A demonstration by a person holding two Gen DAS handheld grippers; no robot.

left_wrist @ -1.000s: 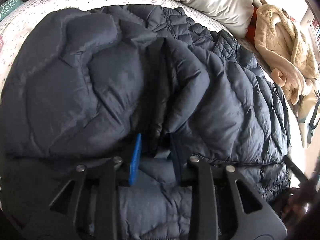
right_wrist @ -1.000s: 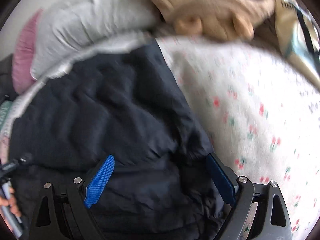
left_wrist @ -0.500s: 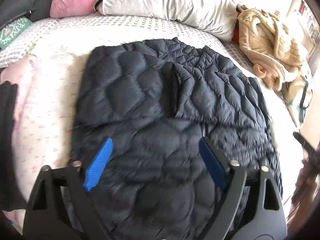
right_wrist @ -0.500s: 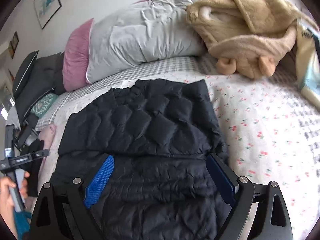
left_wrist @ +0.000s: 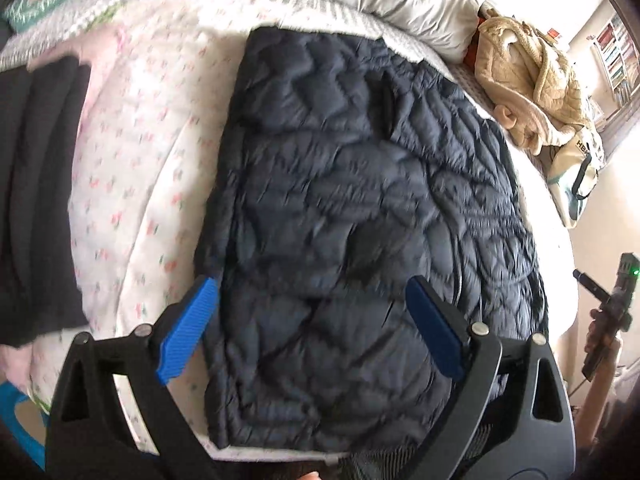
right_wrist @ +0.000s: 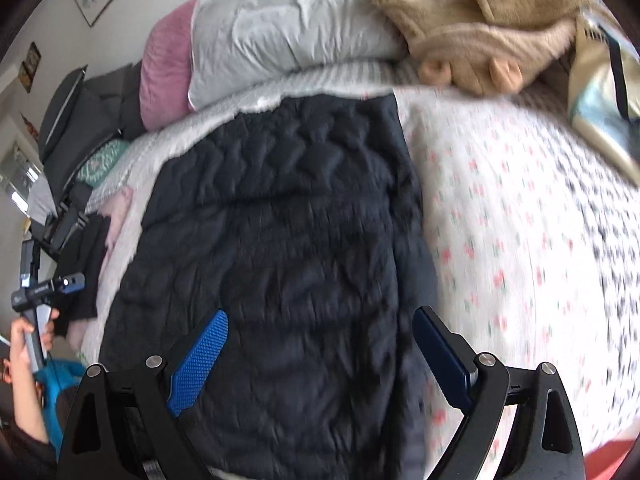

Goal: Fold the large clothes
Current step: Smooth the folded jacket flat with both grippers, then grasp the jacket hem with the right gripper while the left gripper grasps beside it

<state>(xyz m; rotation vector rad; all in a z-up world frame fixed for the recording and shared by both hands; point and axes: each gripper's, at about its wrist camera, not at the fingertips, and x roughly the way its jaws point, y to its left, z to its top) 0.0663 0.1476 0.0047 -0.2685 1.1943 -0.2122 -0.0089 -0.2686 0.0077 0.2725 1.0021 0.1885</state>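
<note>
A dark navy quilted puffer jacket (left_wrist: 360,200) lies folded into a long rectangle on the floral bedspread (left_wrist: 132,152); it also shows in the right wrist view (right_wrist: 280,240). My left gripper (left_wrist: 312,328) is open and empty, held above the jacket's near end. My right gripper (right_wrist: 320,356) is open and empty, also above the jacket's near end. The right hand-held gripper shows at the right edge of the left wrist view (left_wrist: 616,296), and the left one at the left edge of the right wrist view (right_wrist: 36,292).
A grey pillow (right_wrist: 288,32) and a pink pillow (right_wrist: 164,68) lie at the head of the bed. A beige fleece garment (right_wrist: 480,28) and a bag (right_wrist: 604,92) sit at the far right. A folded dark garment (left_wrist: 36,200) lies left of the jacket.
My left gripper was shut on the jacket a second ago, then let go and opened. Both grippers have pulled back and up from the jacket, which now lies flat and folded.
</note>
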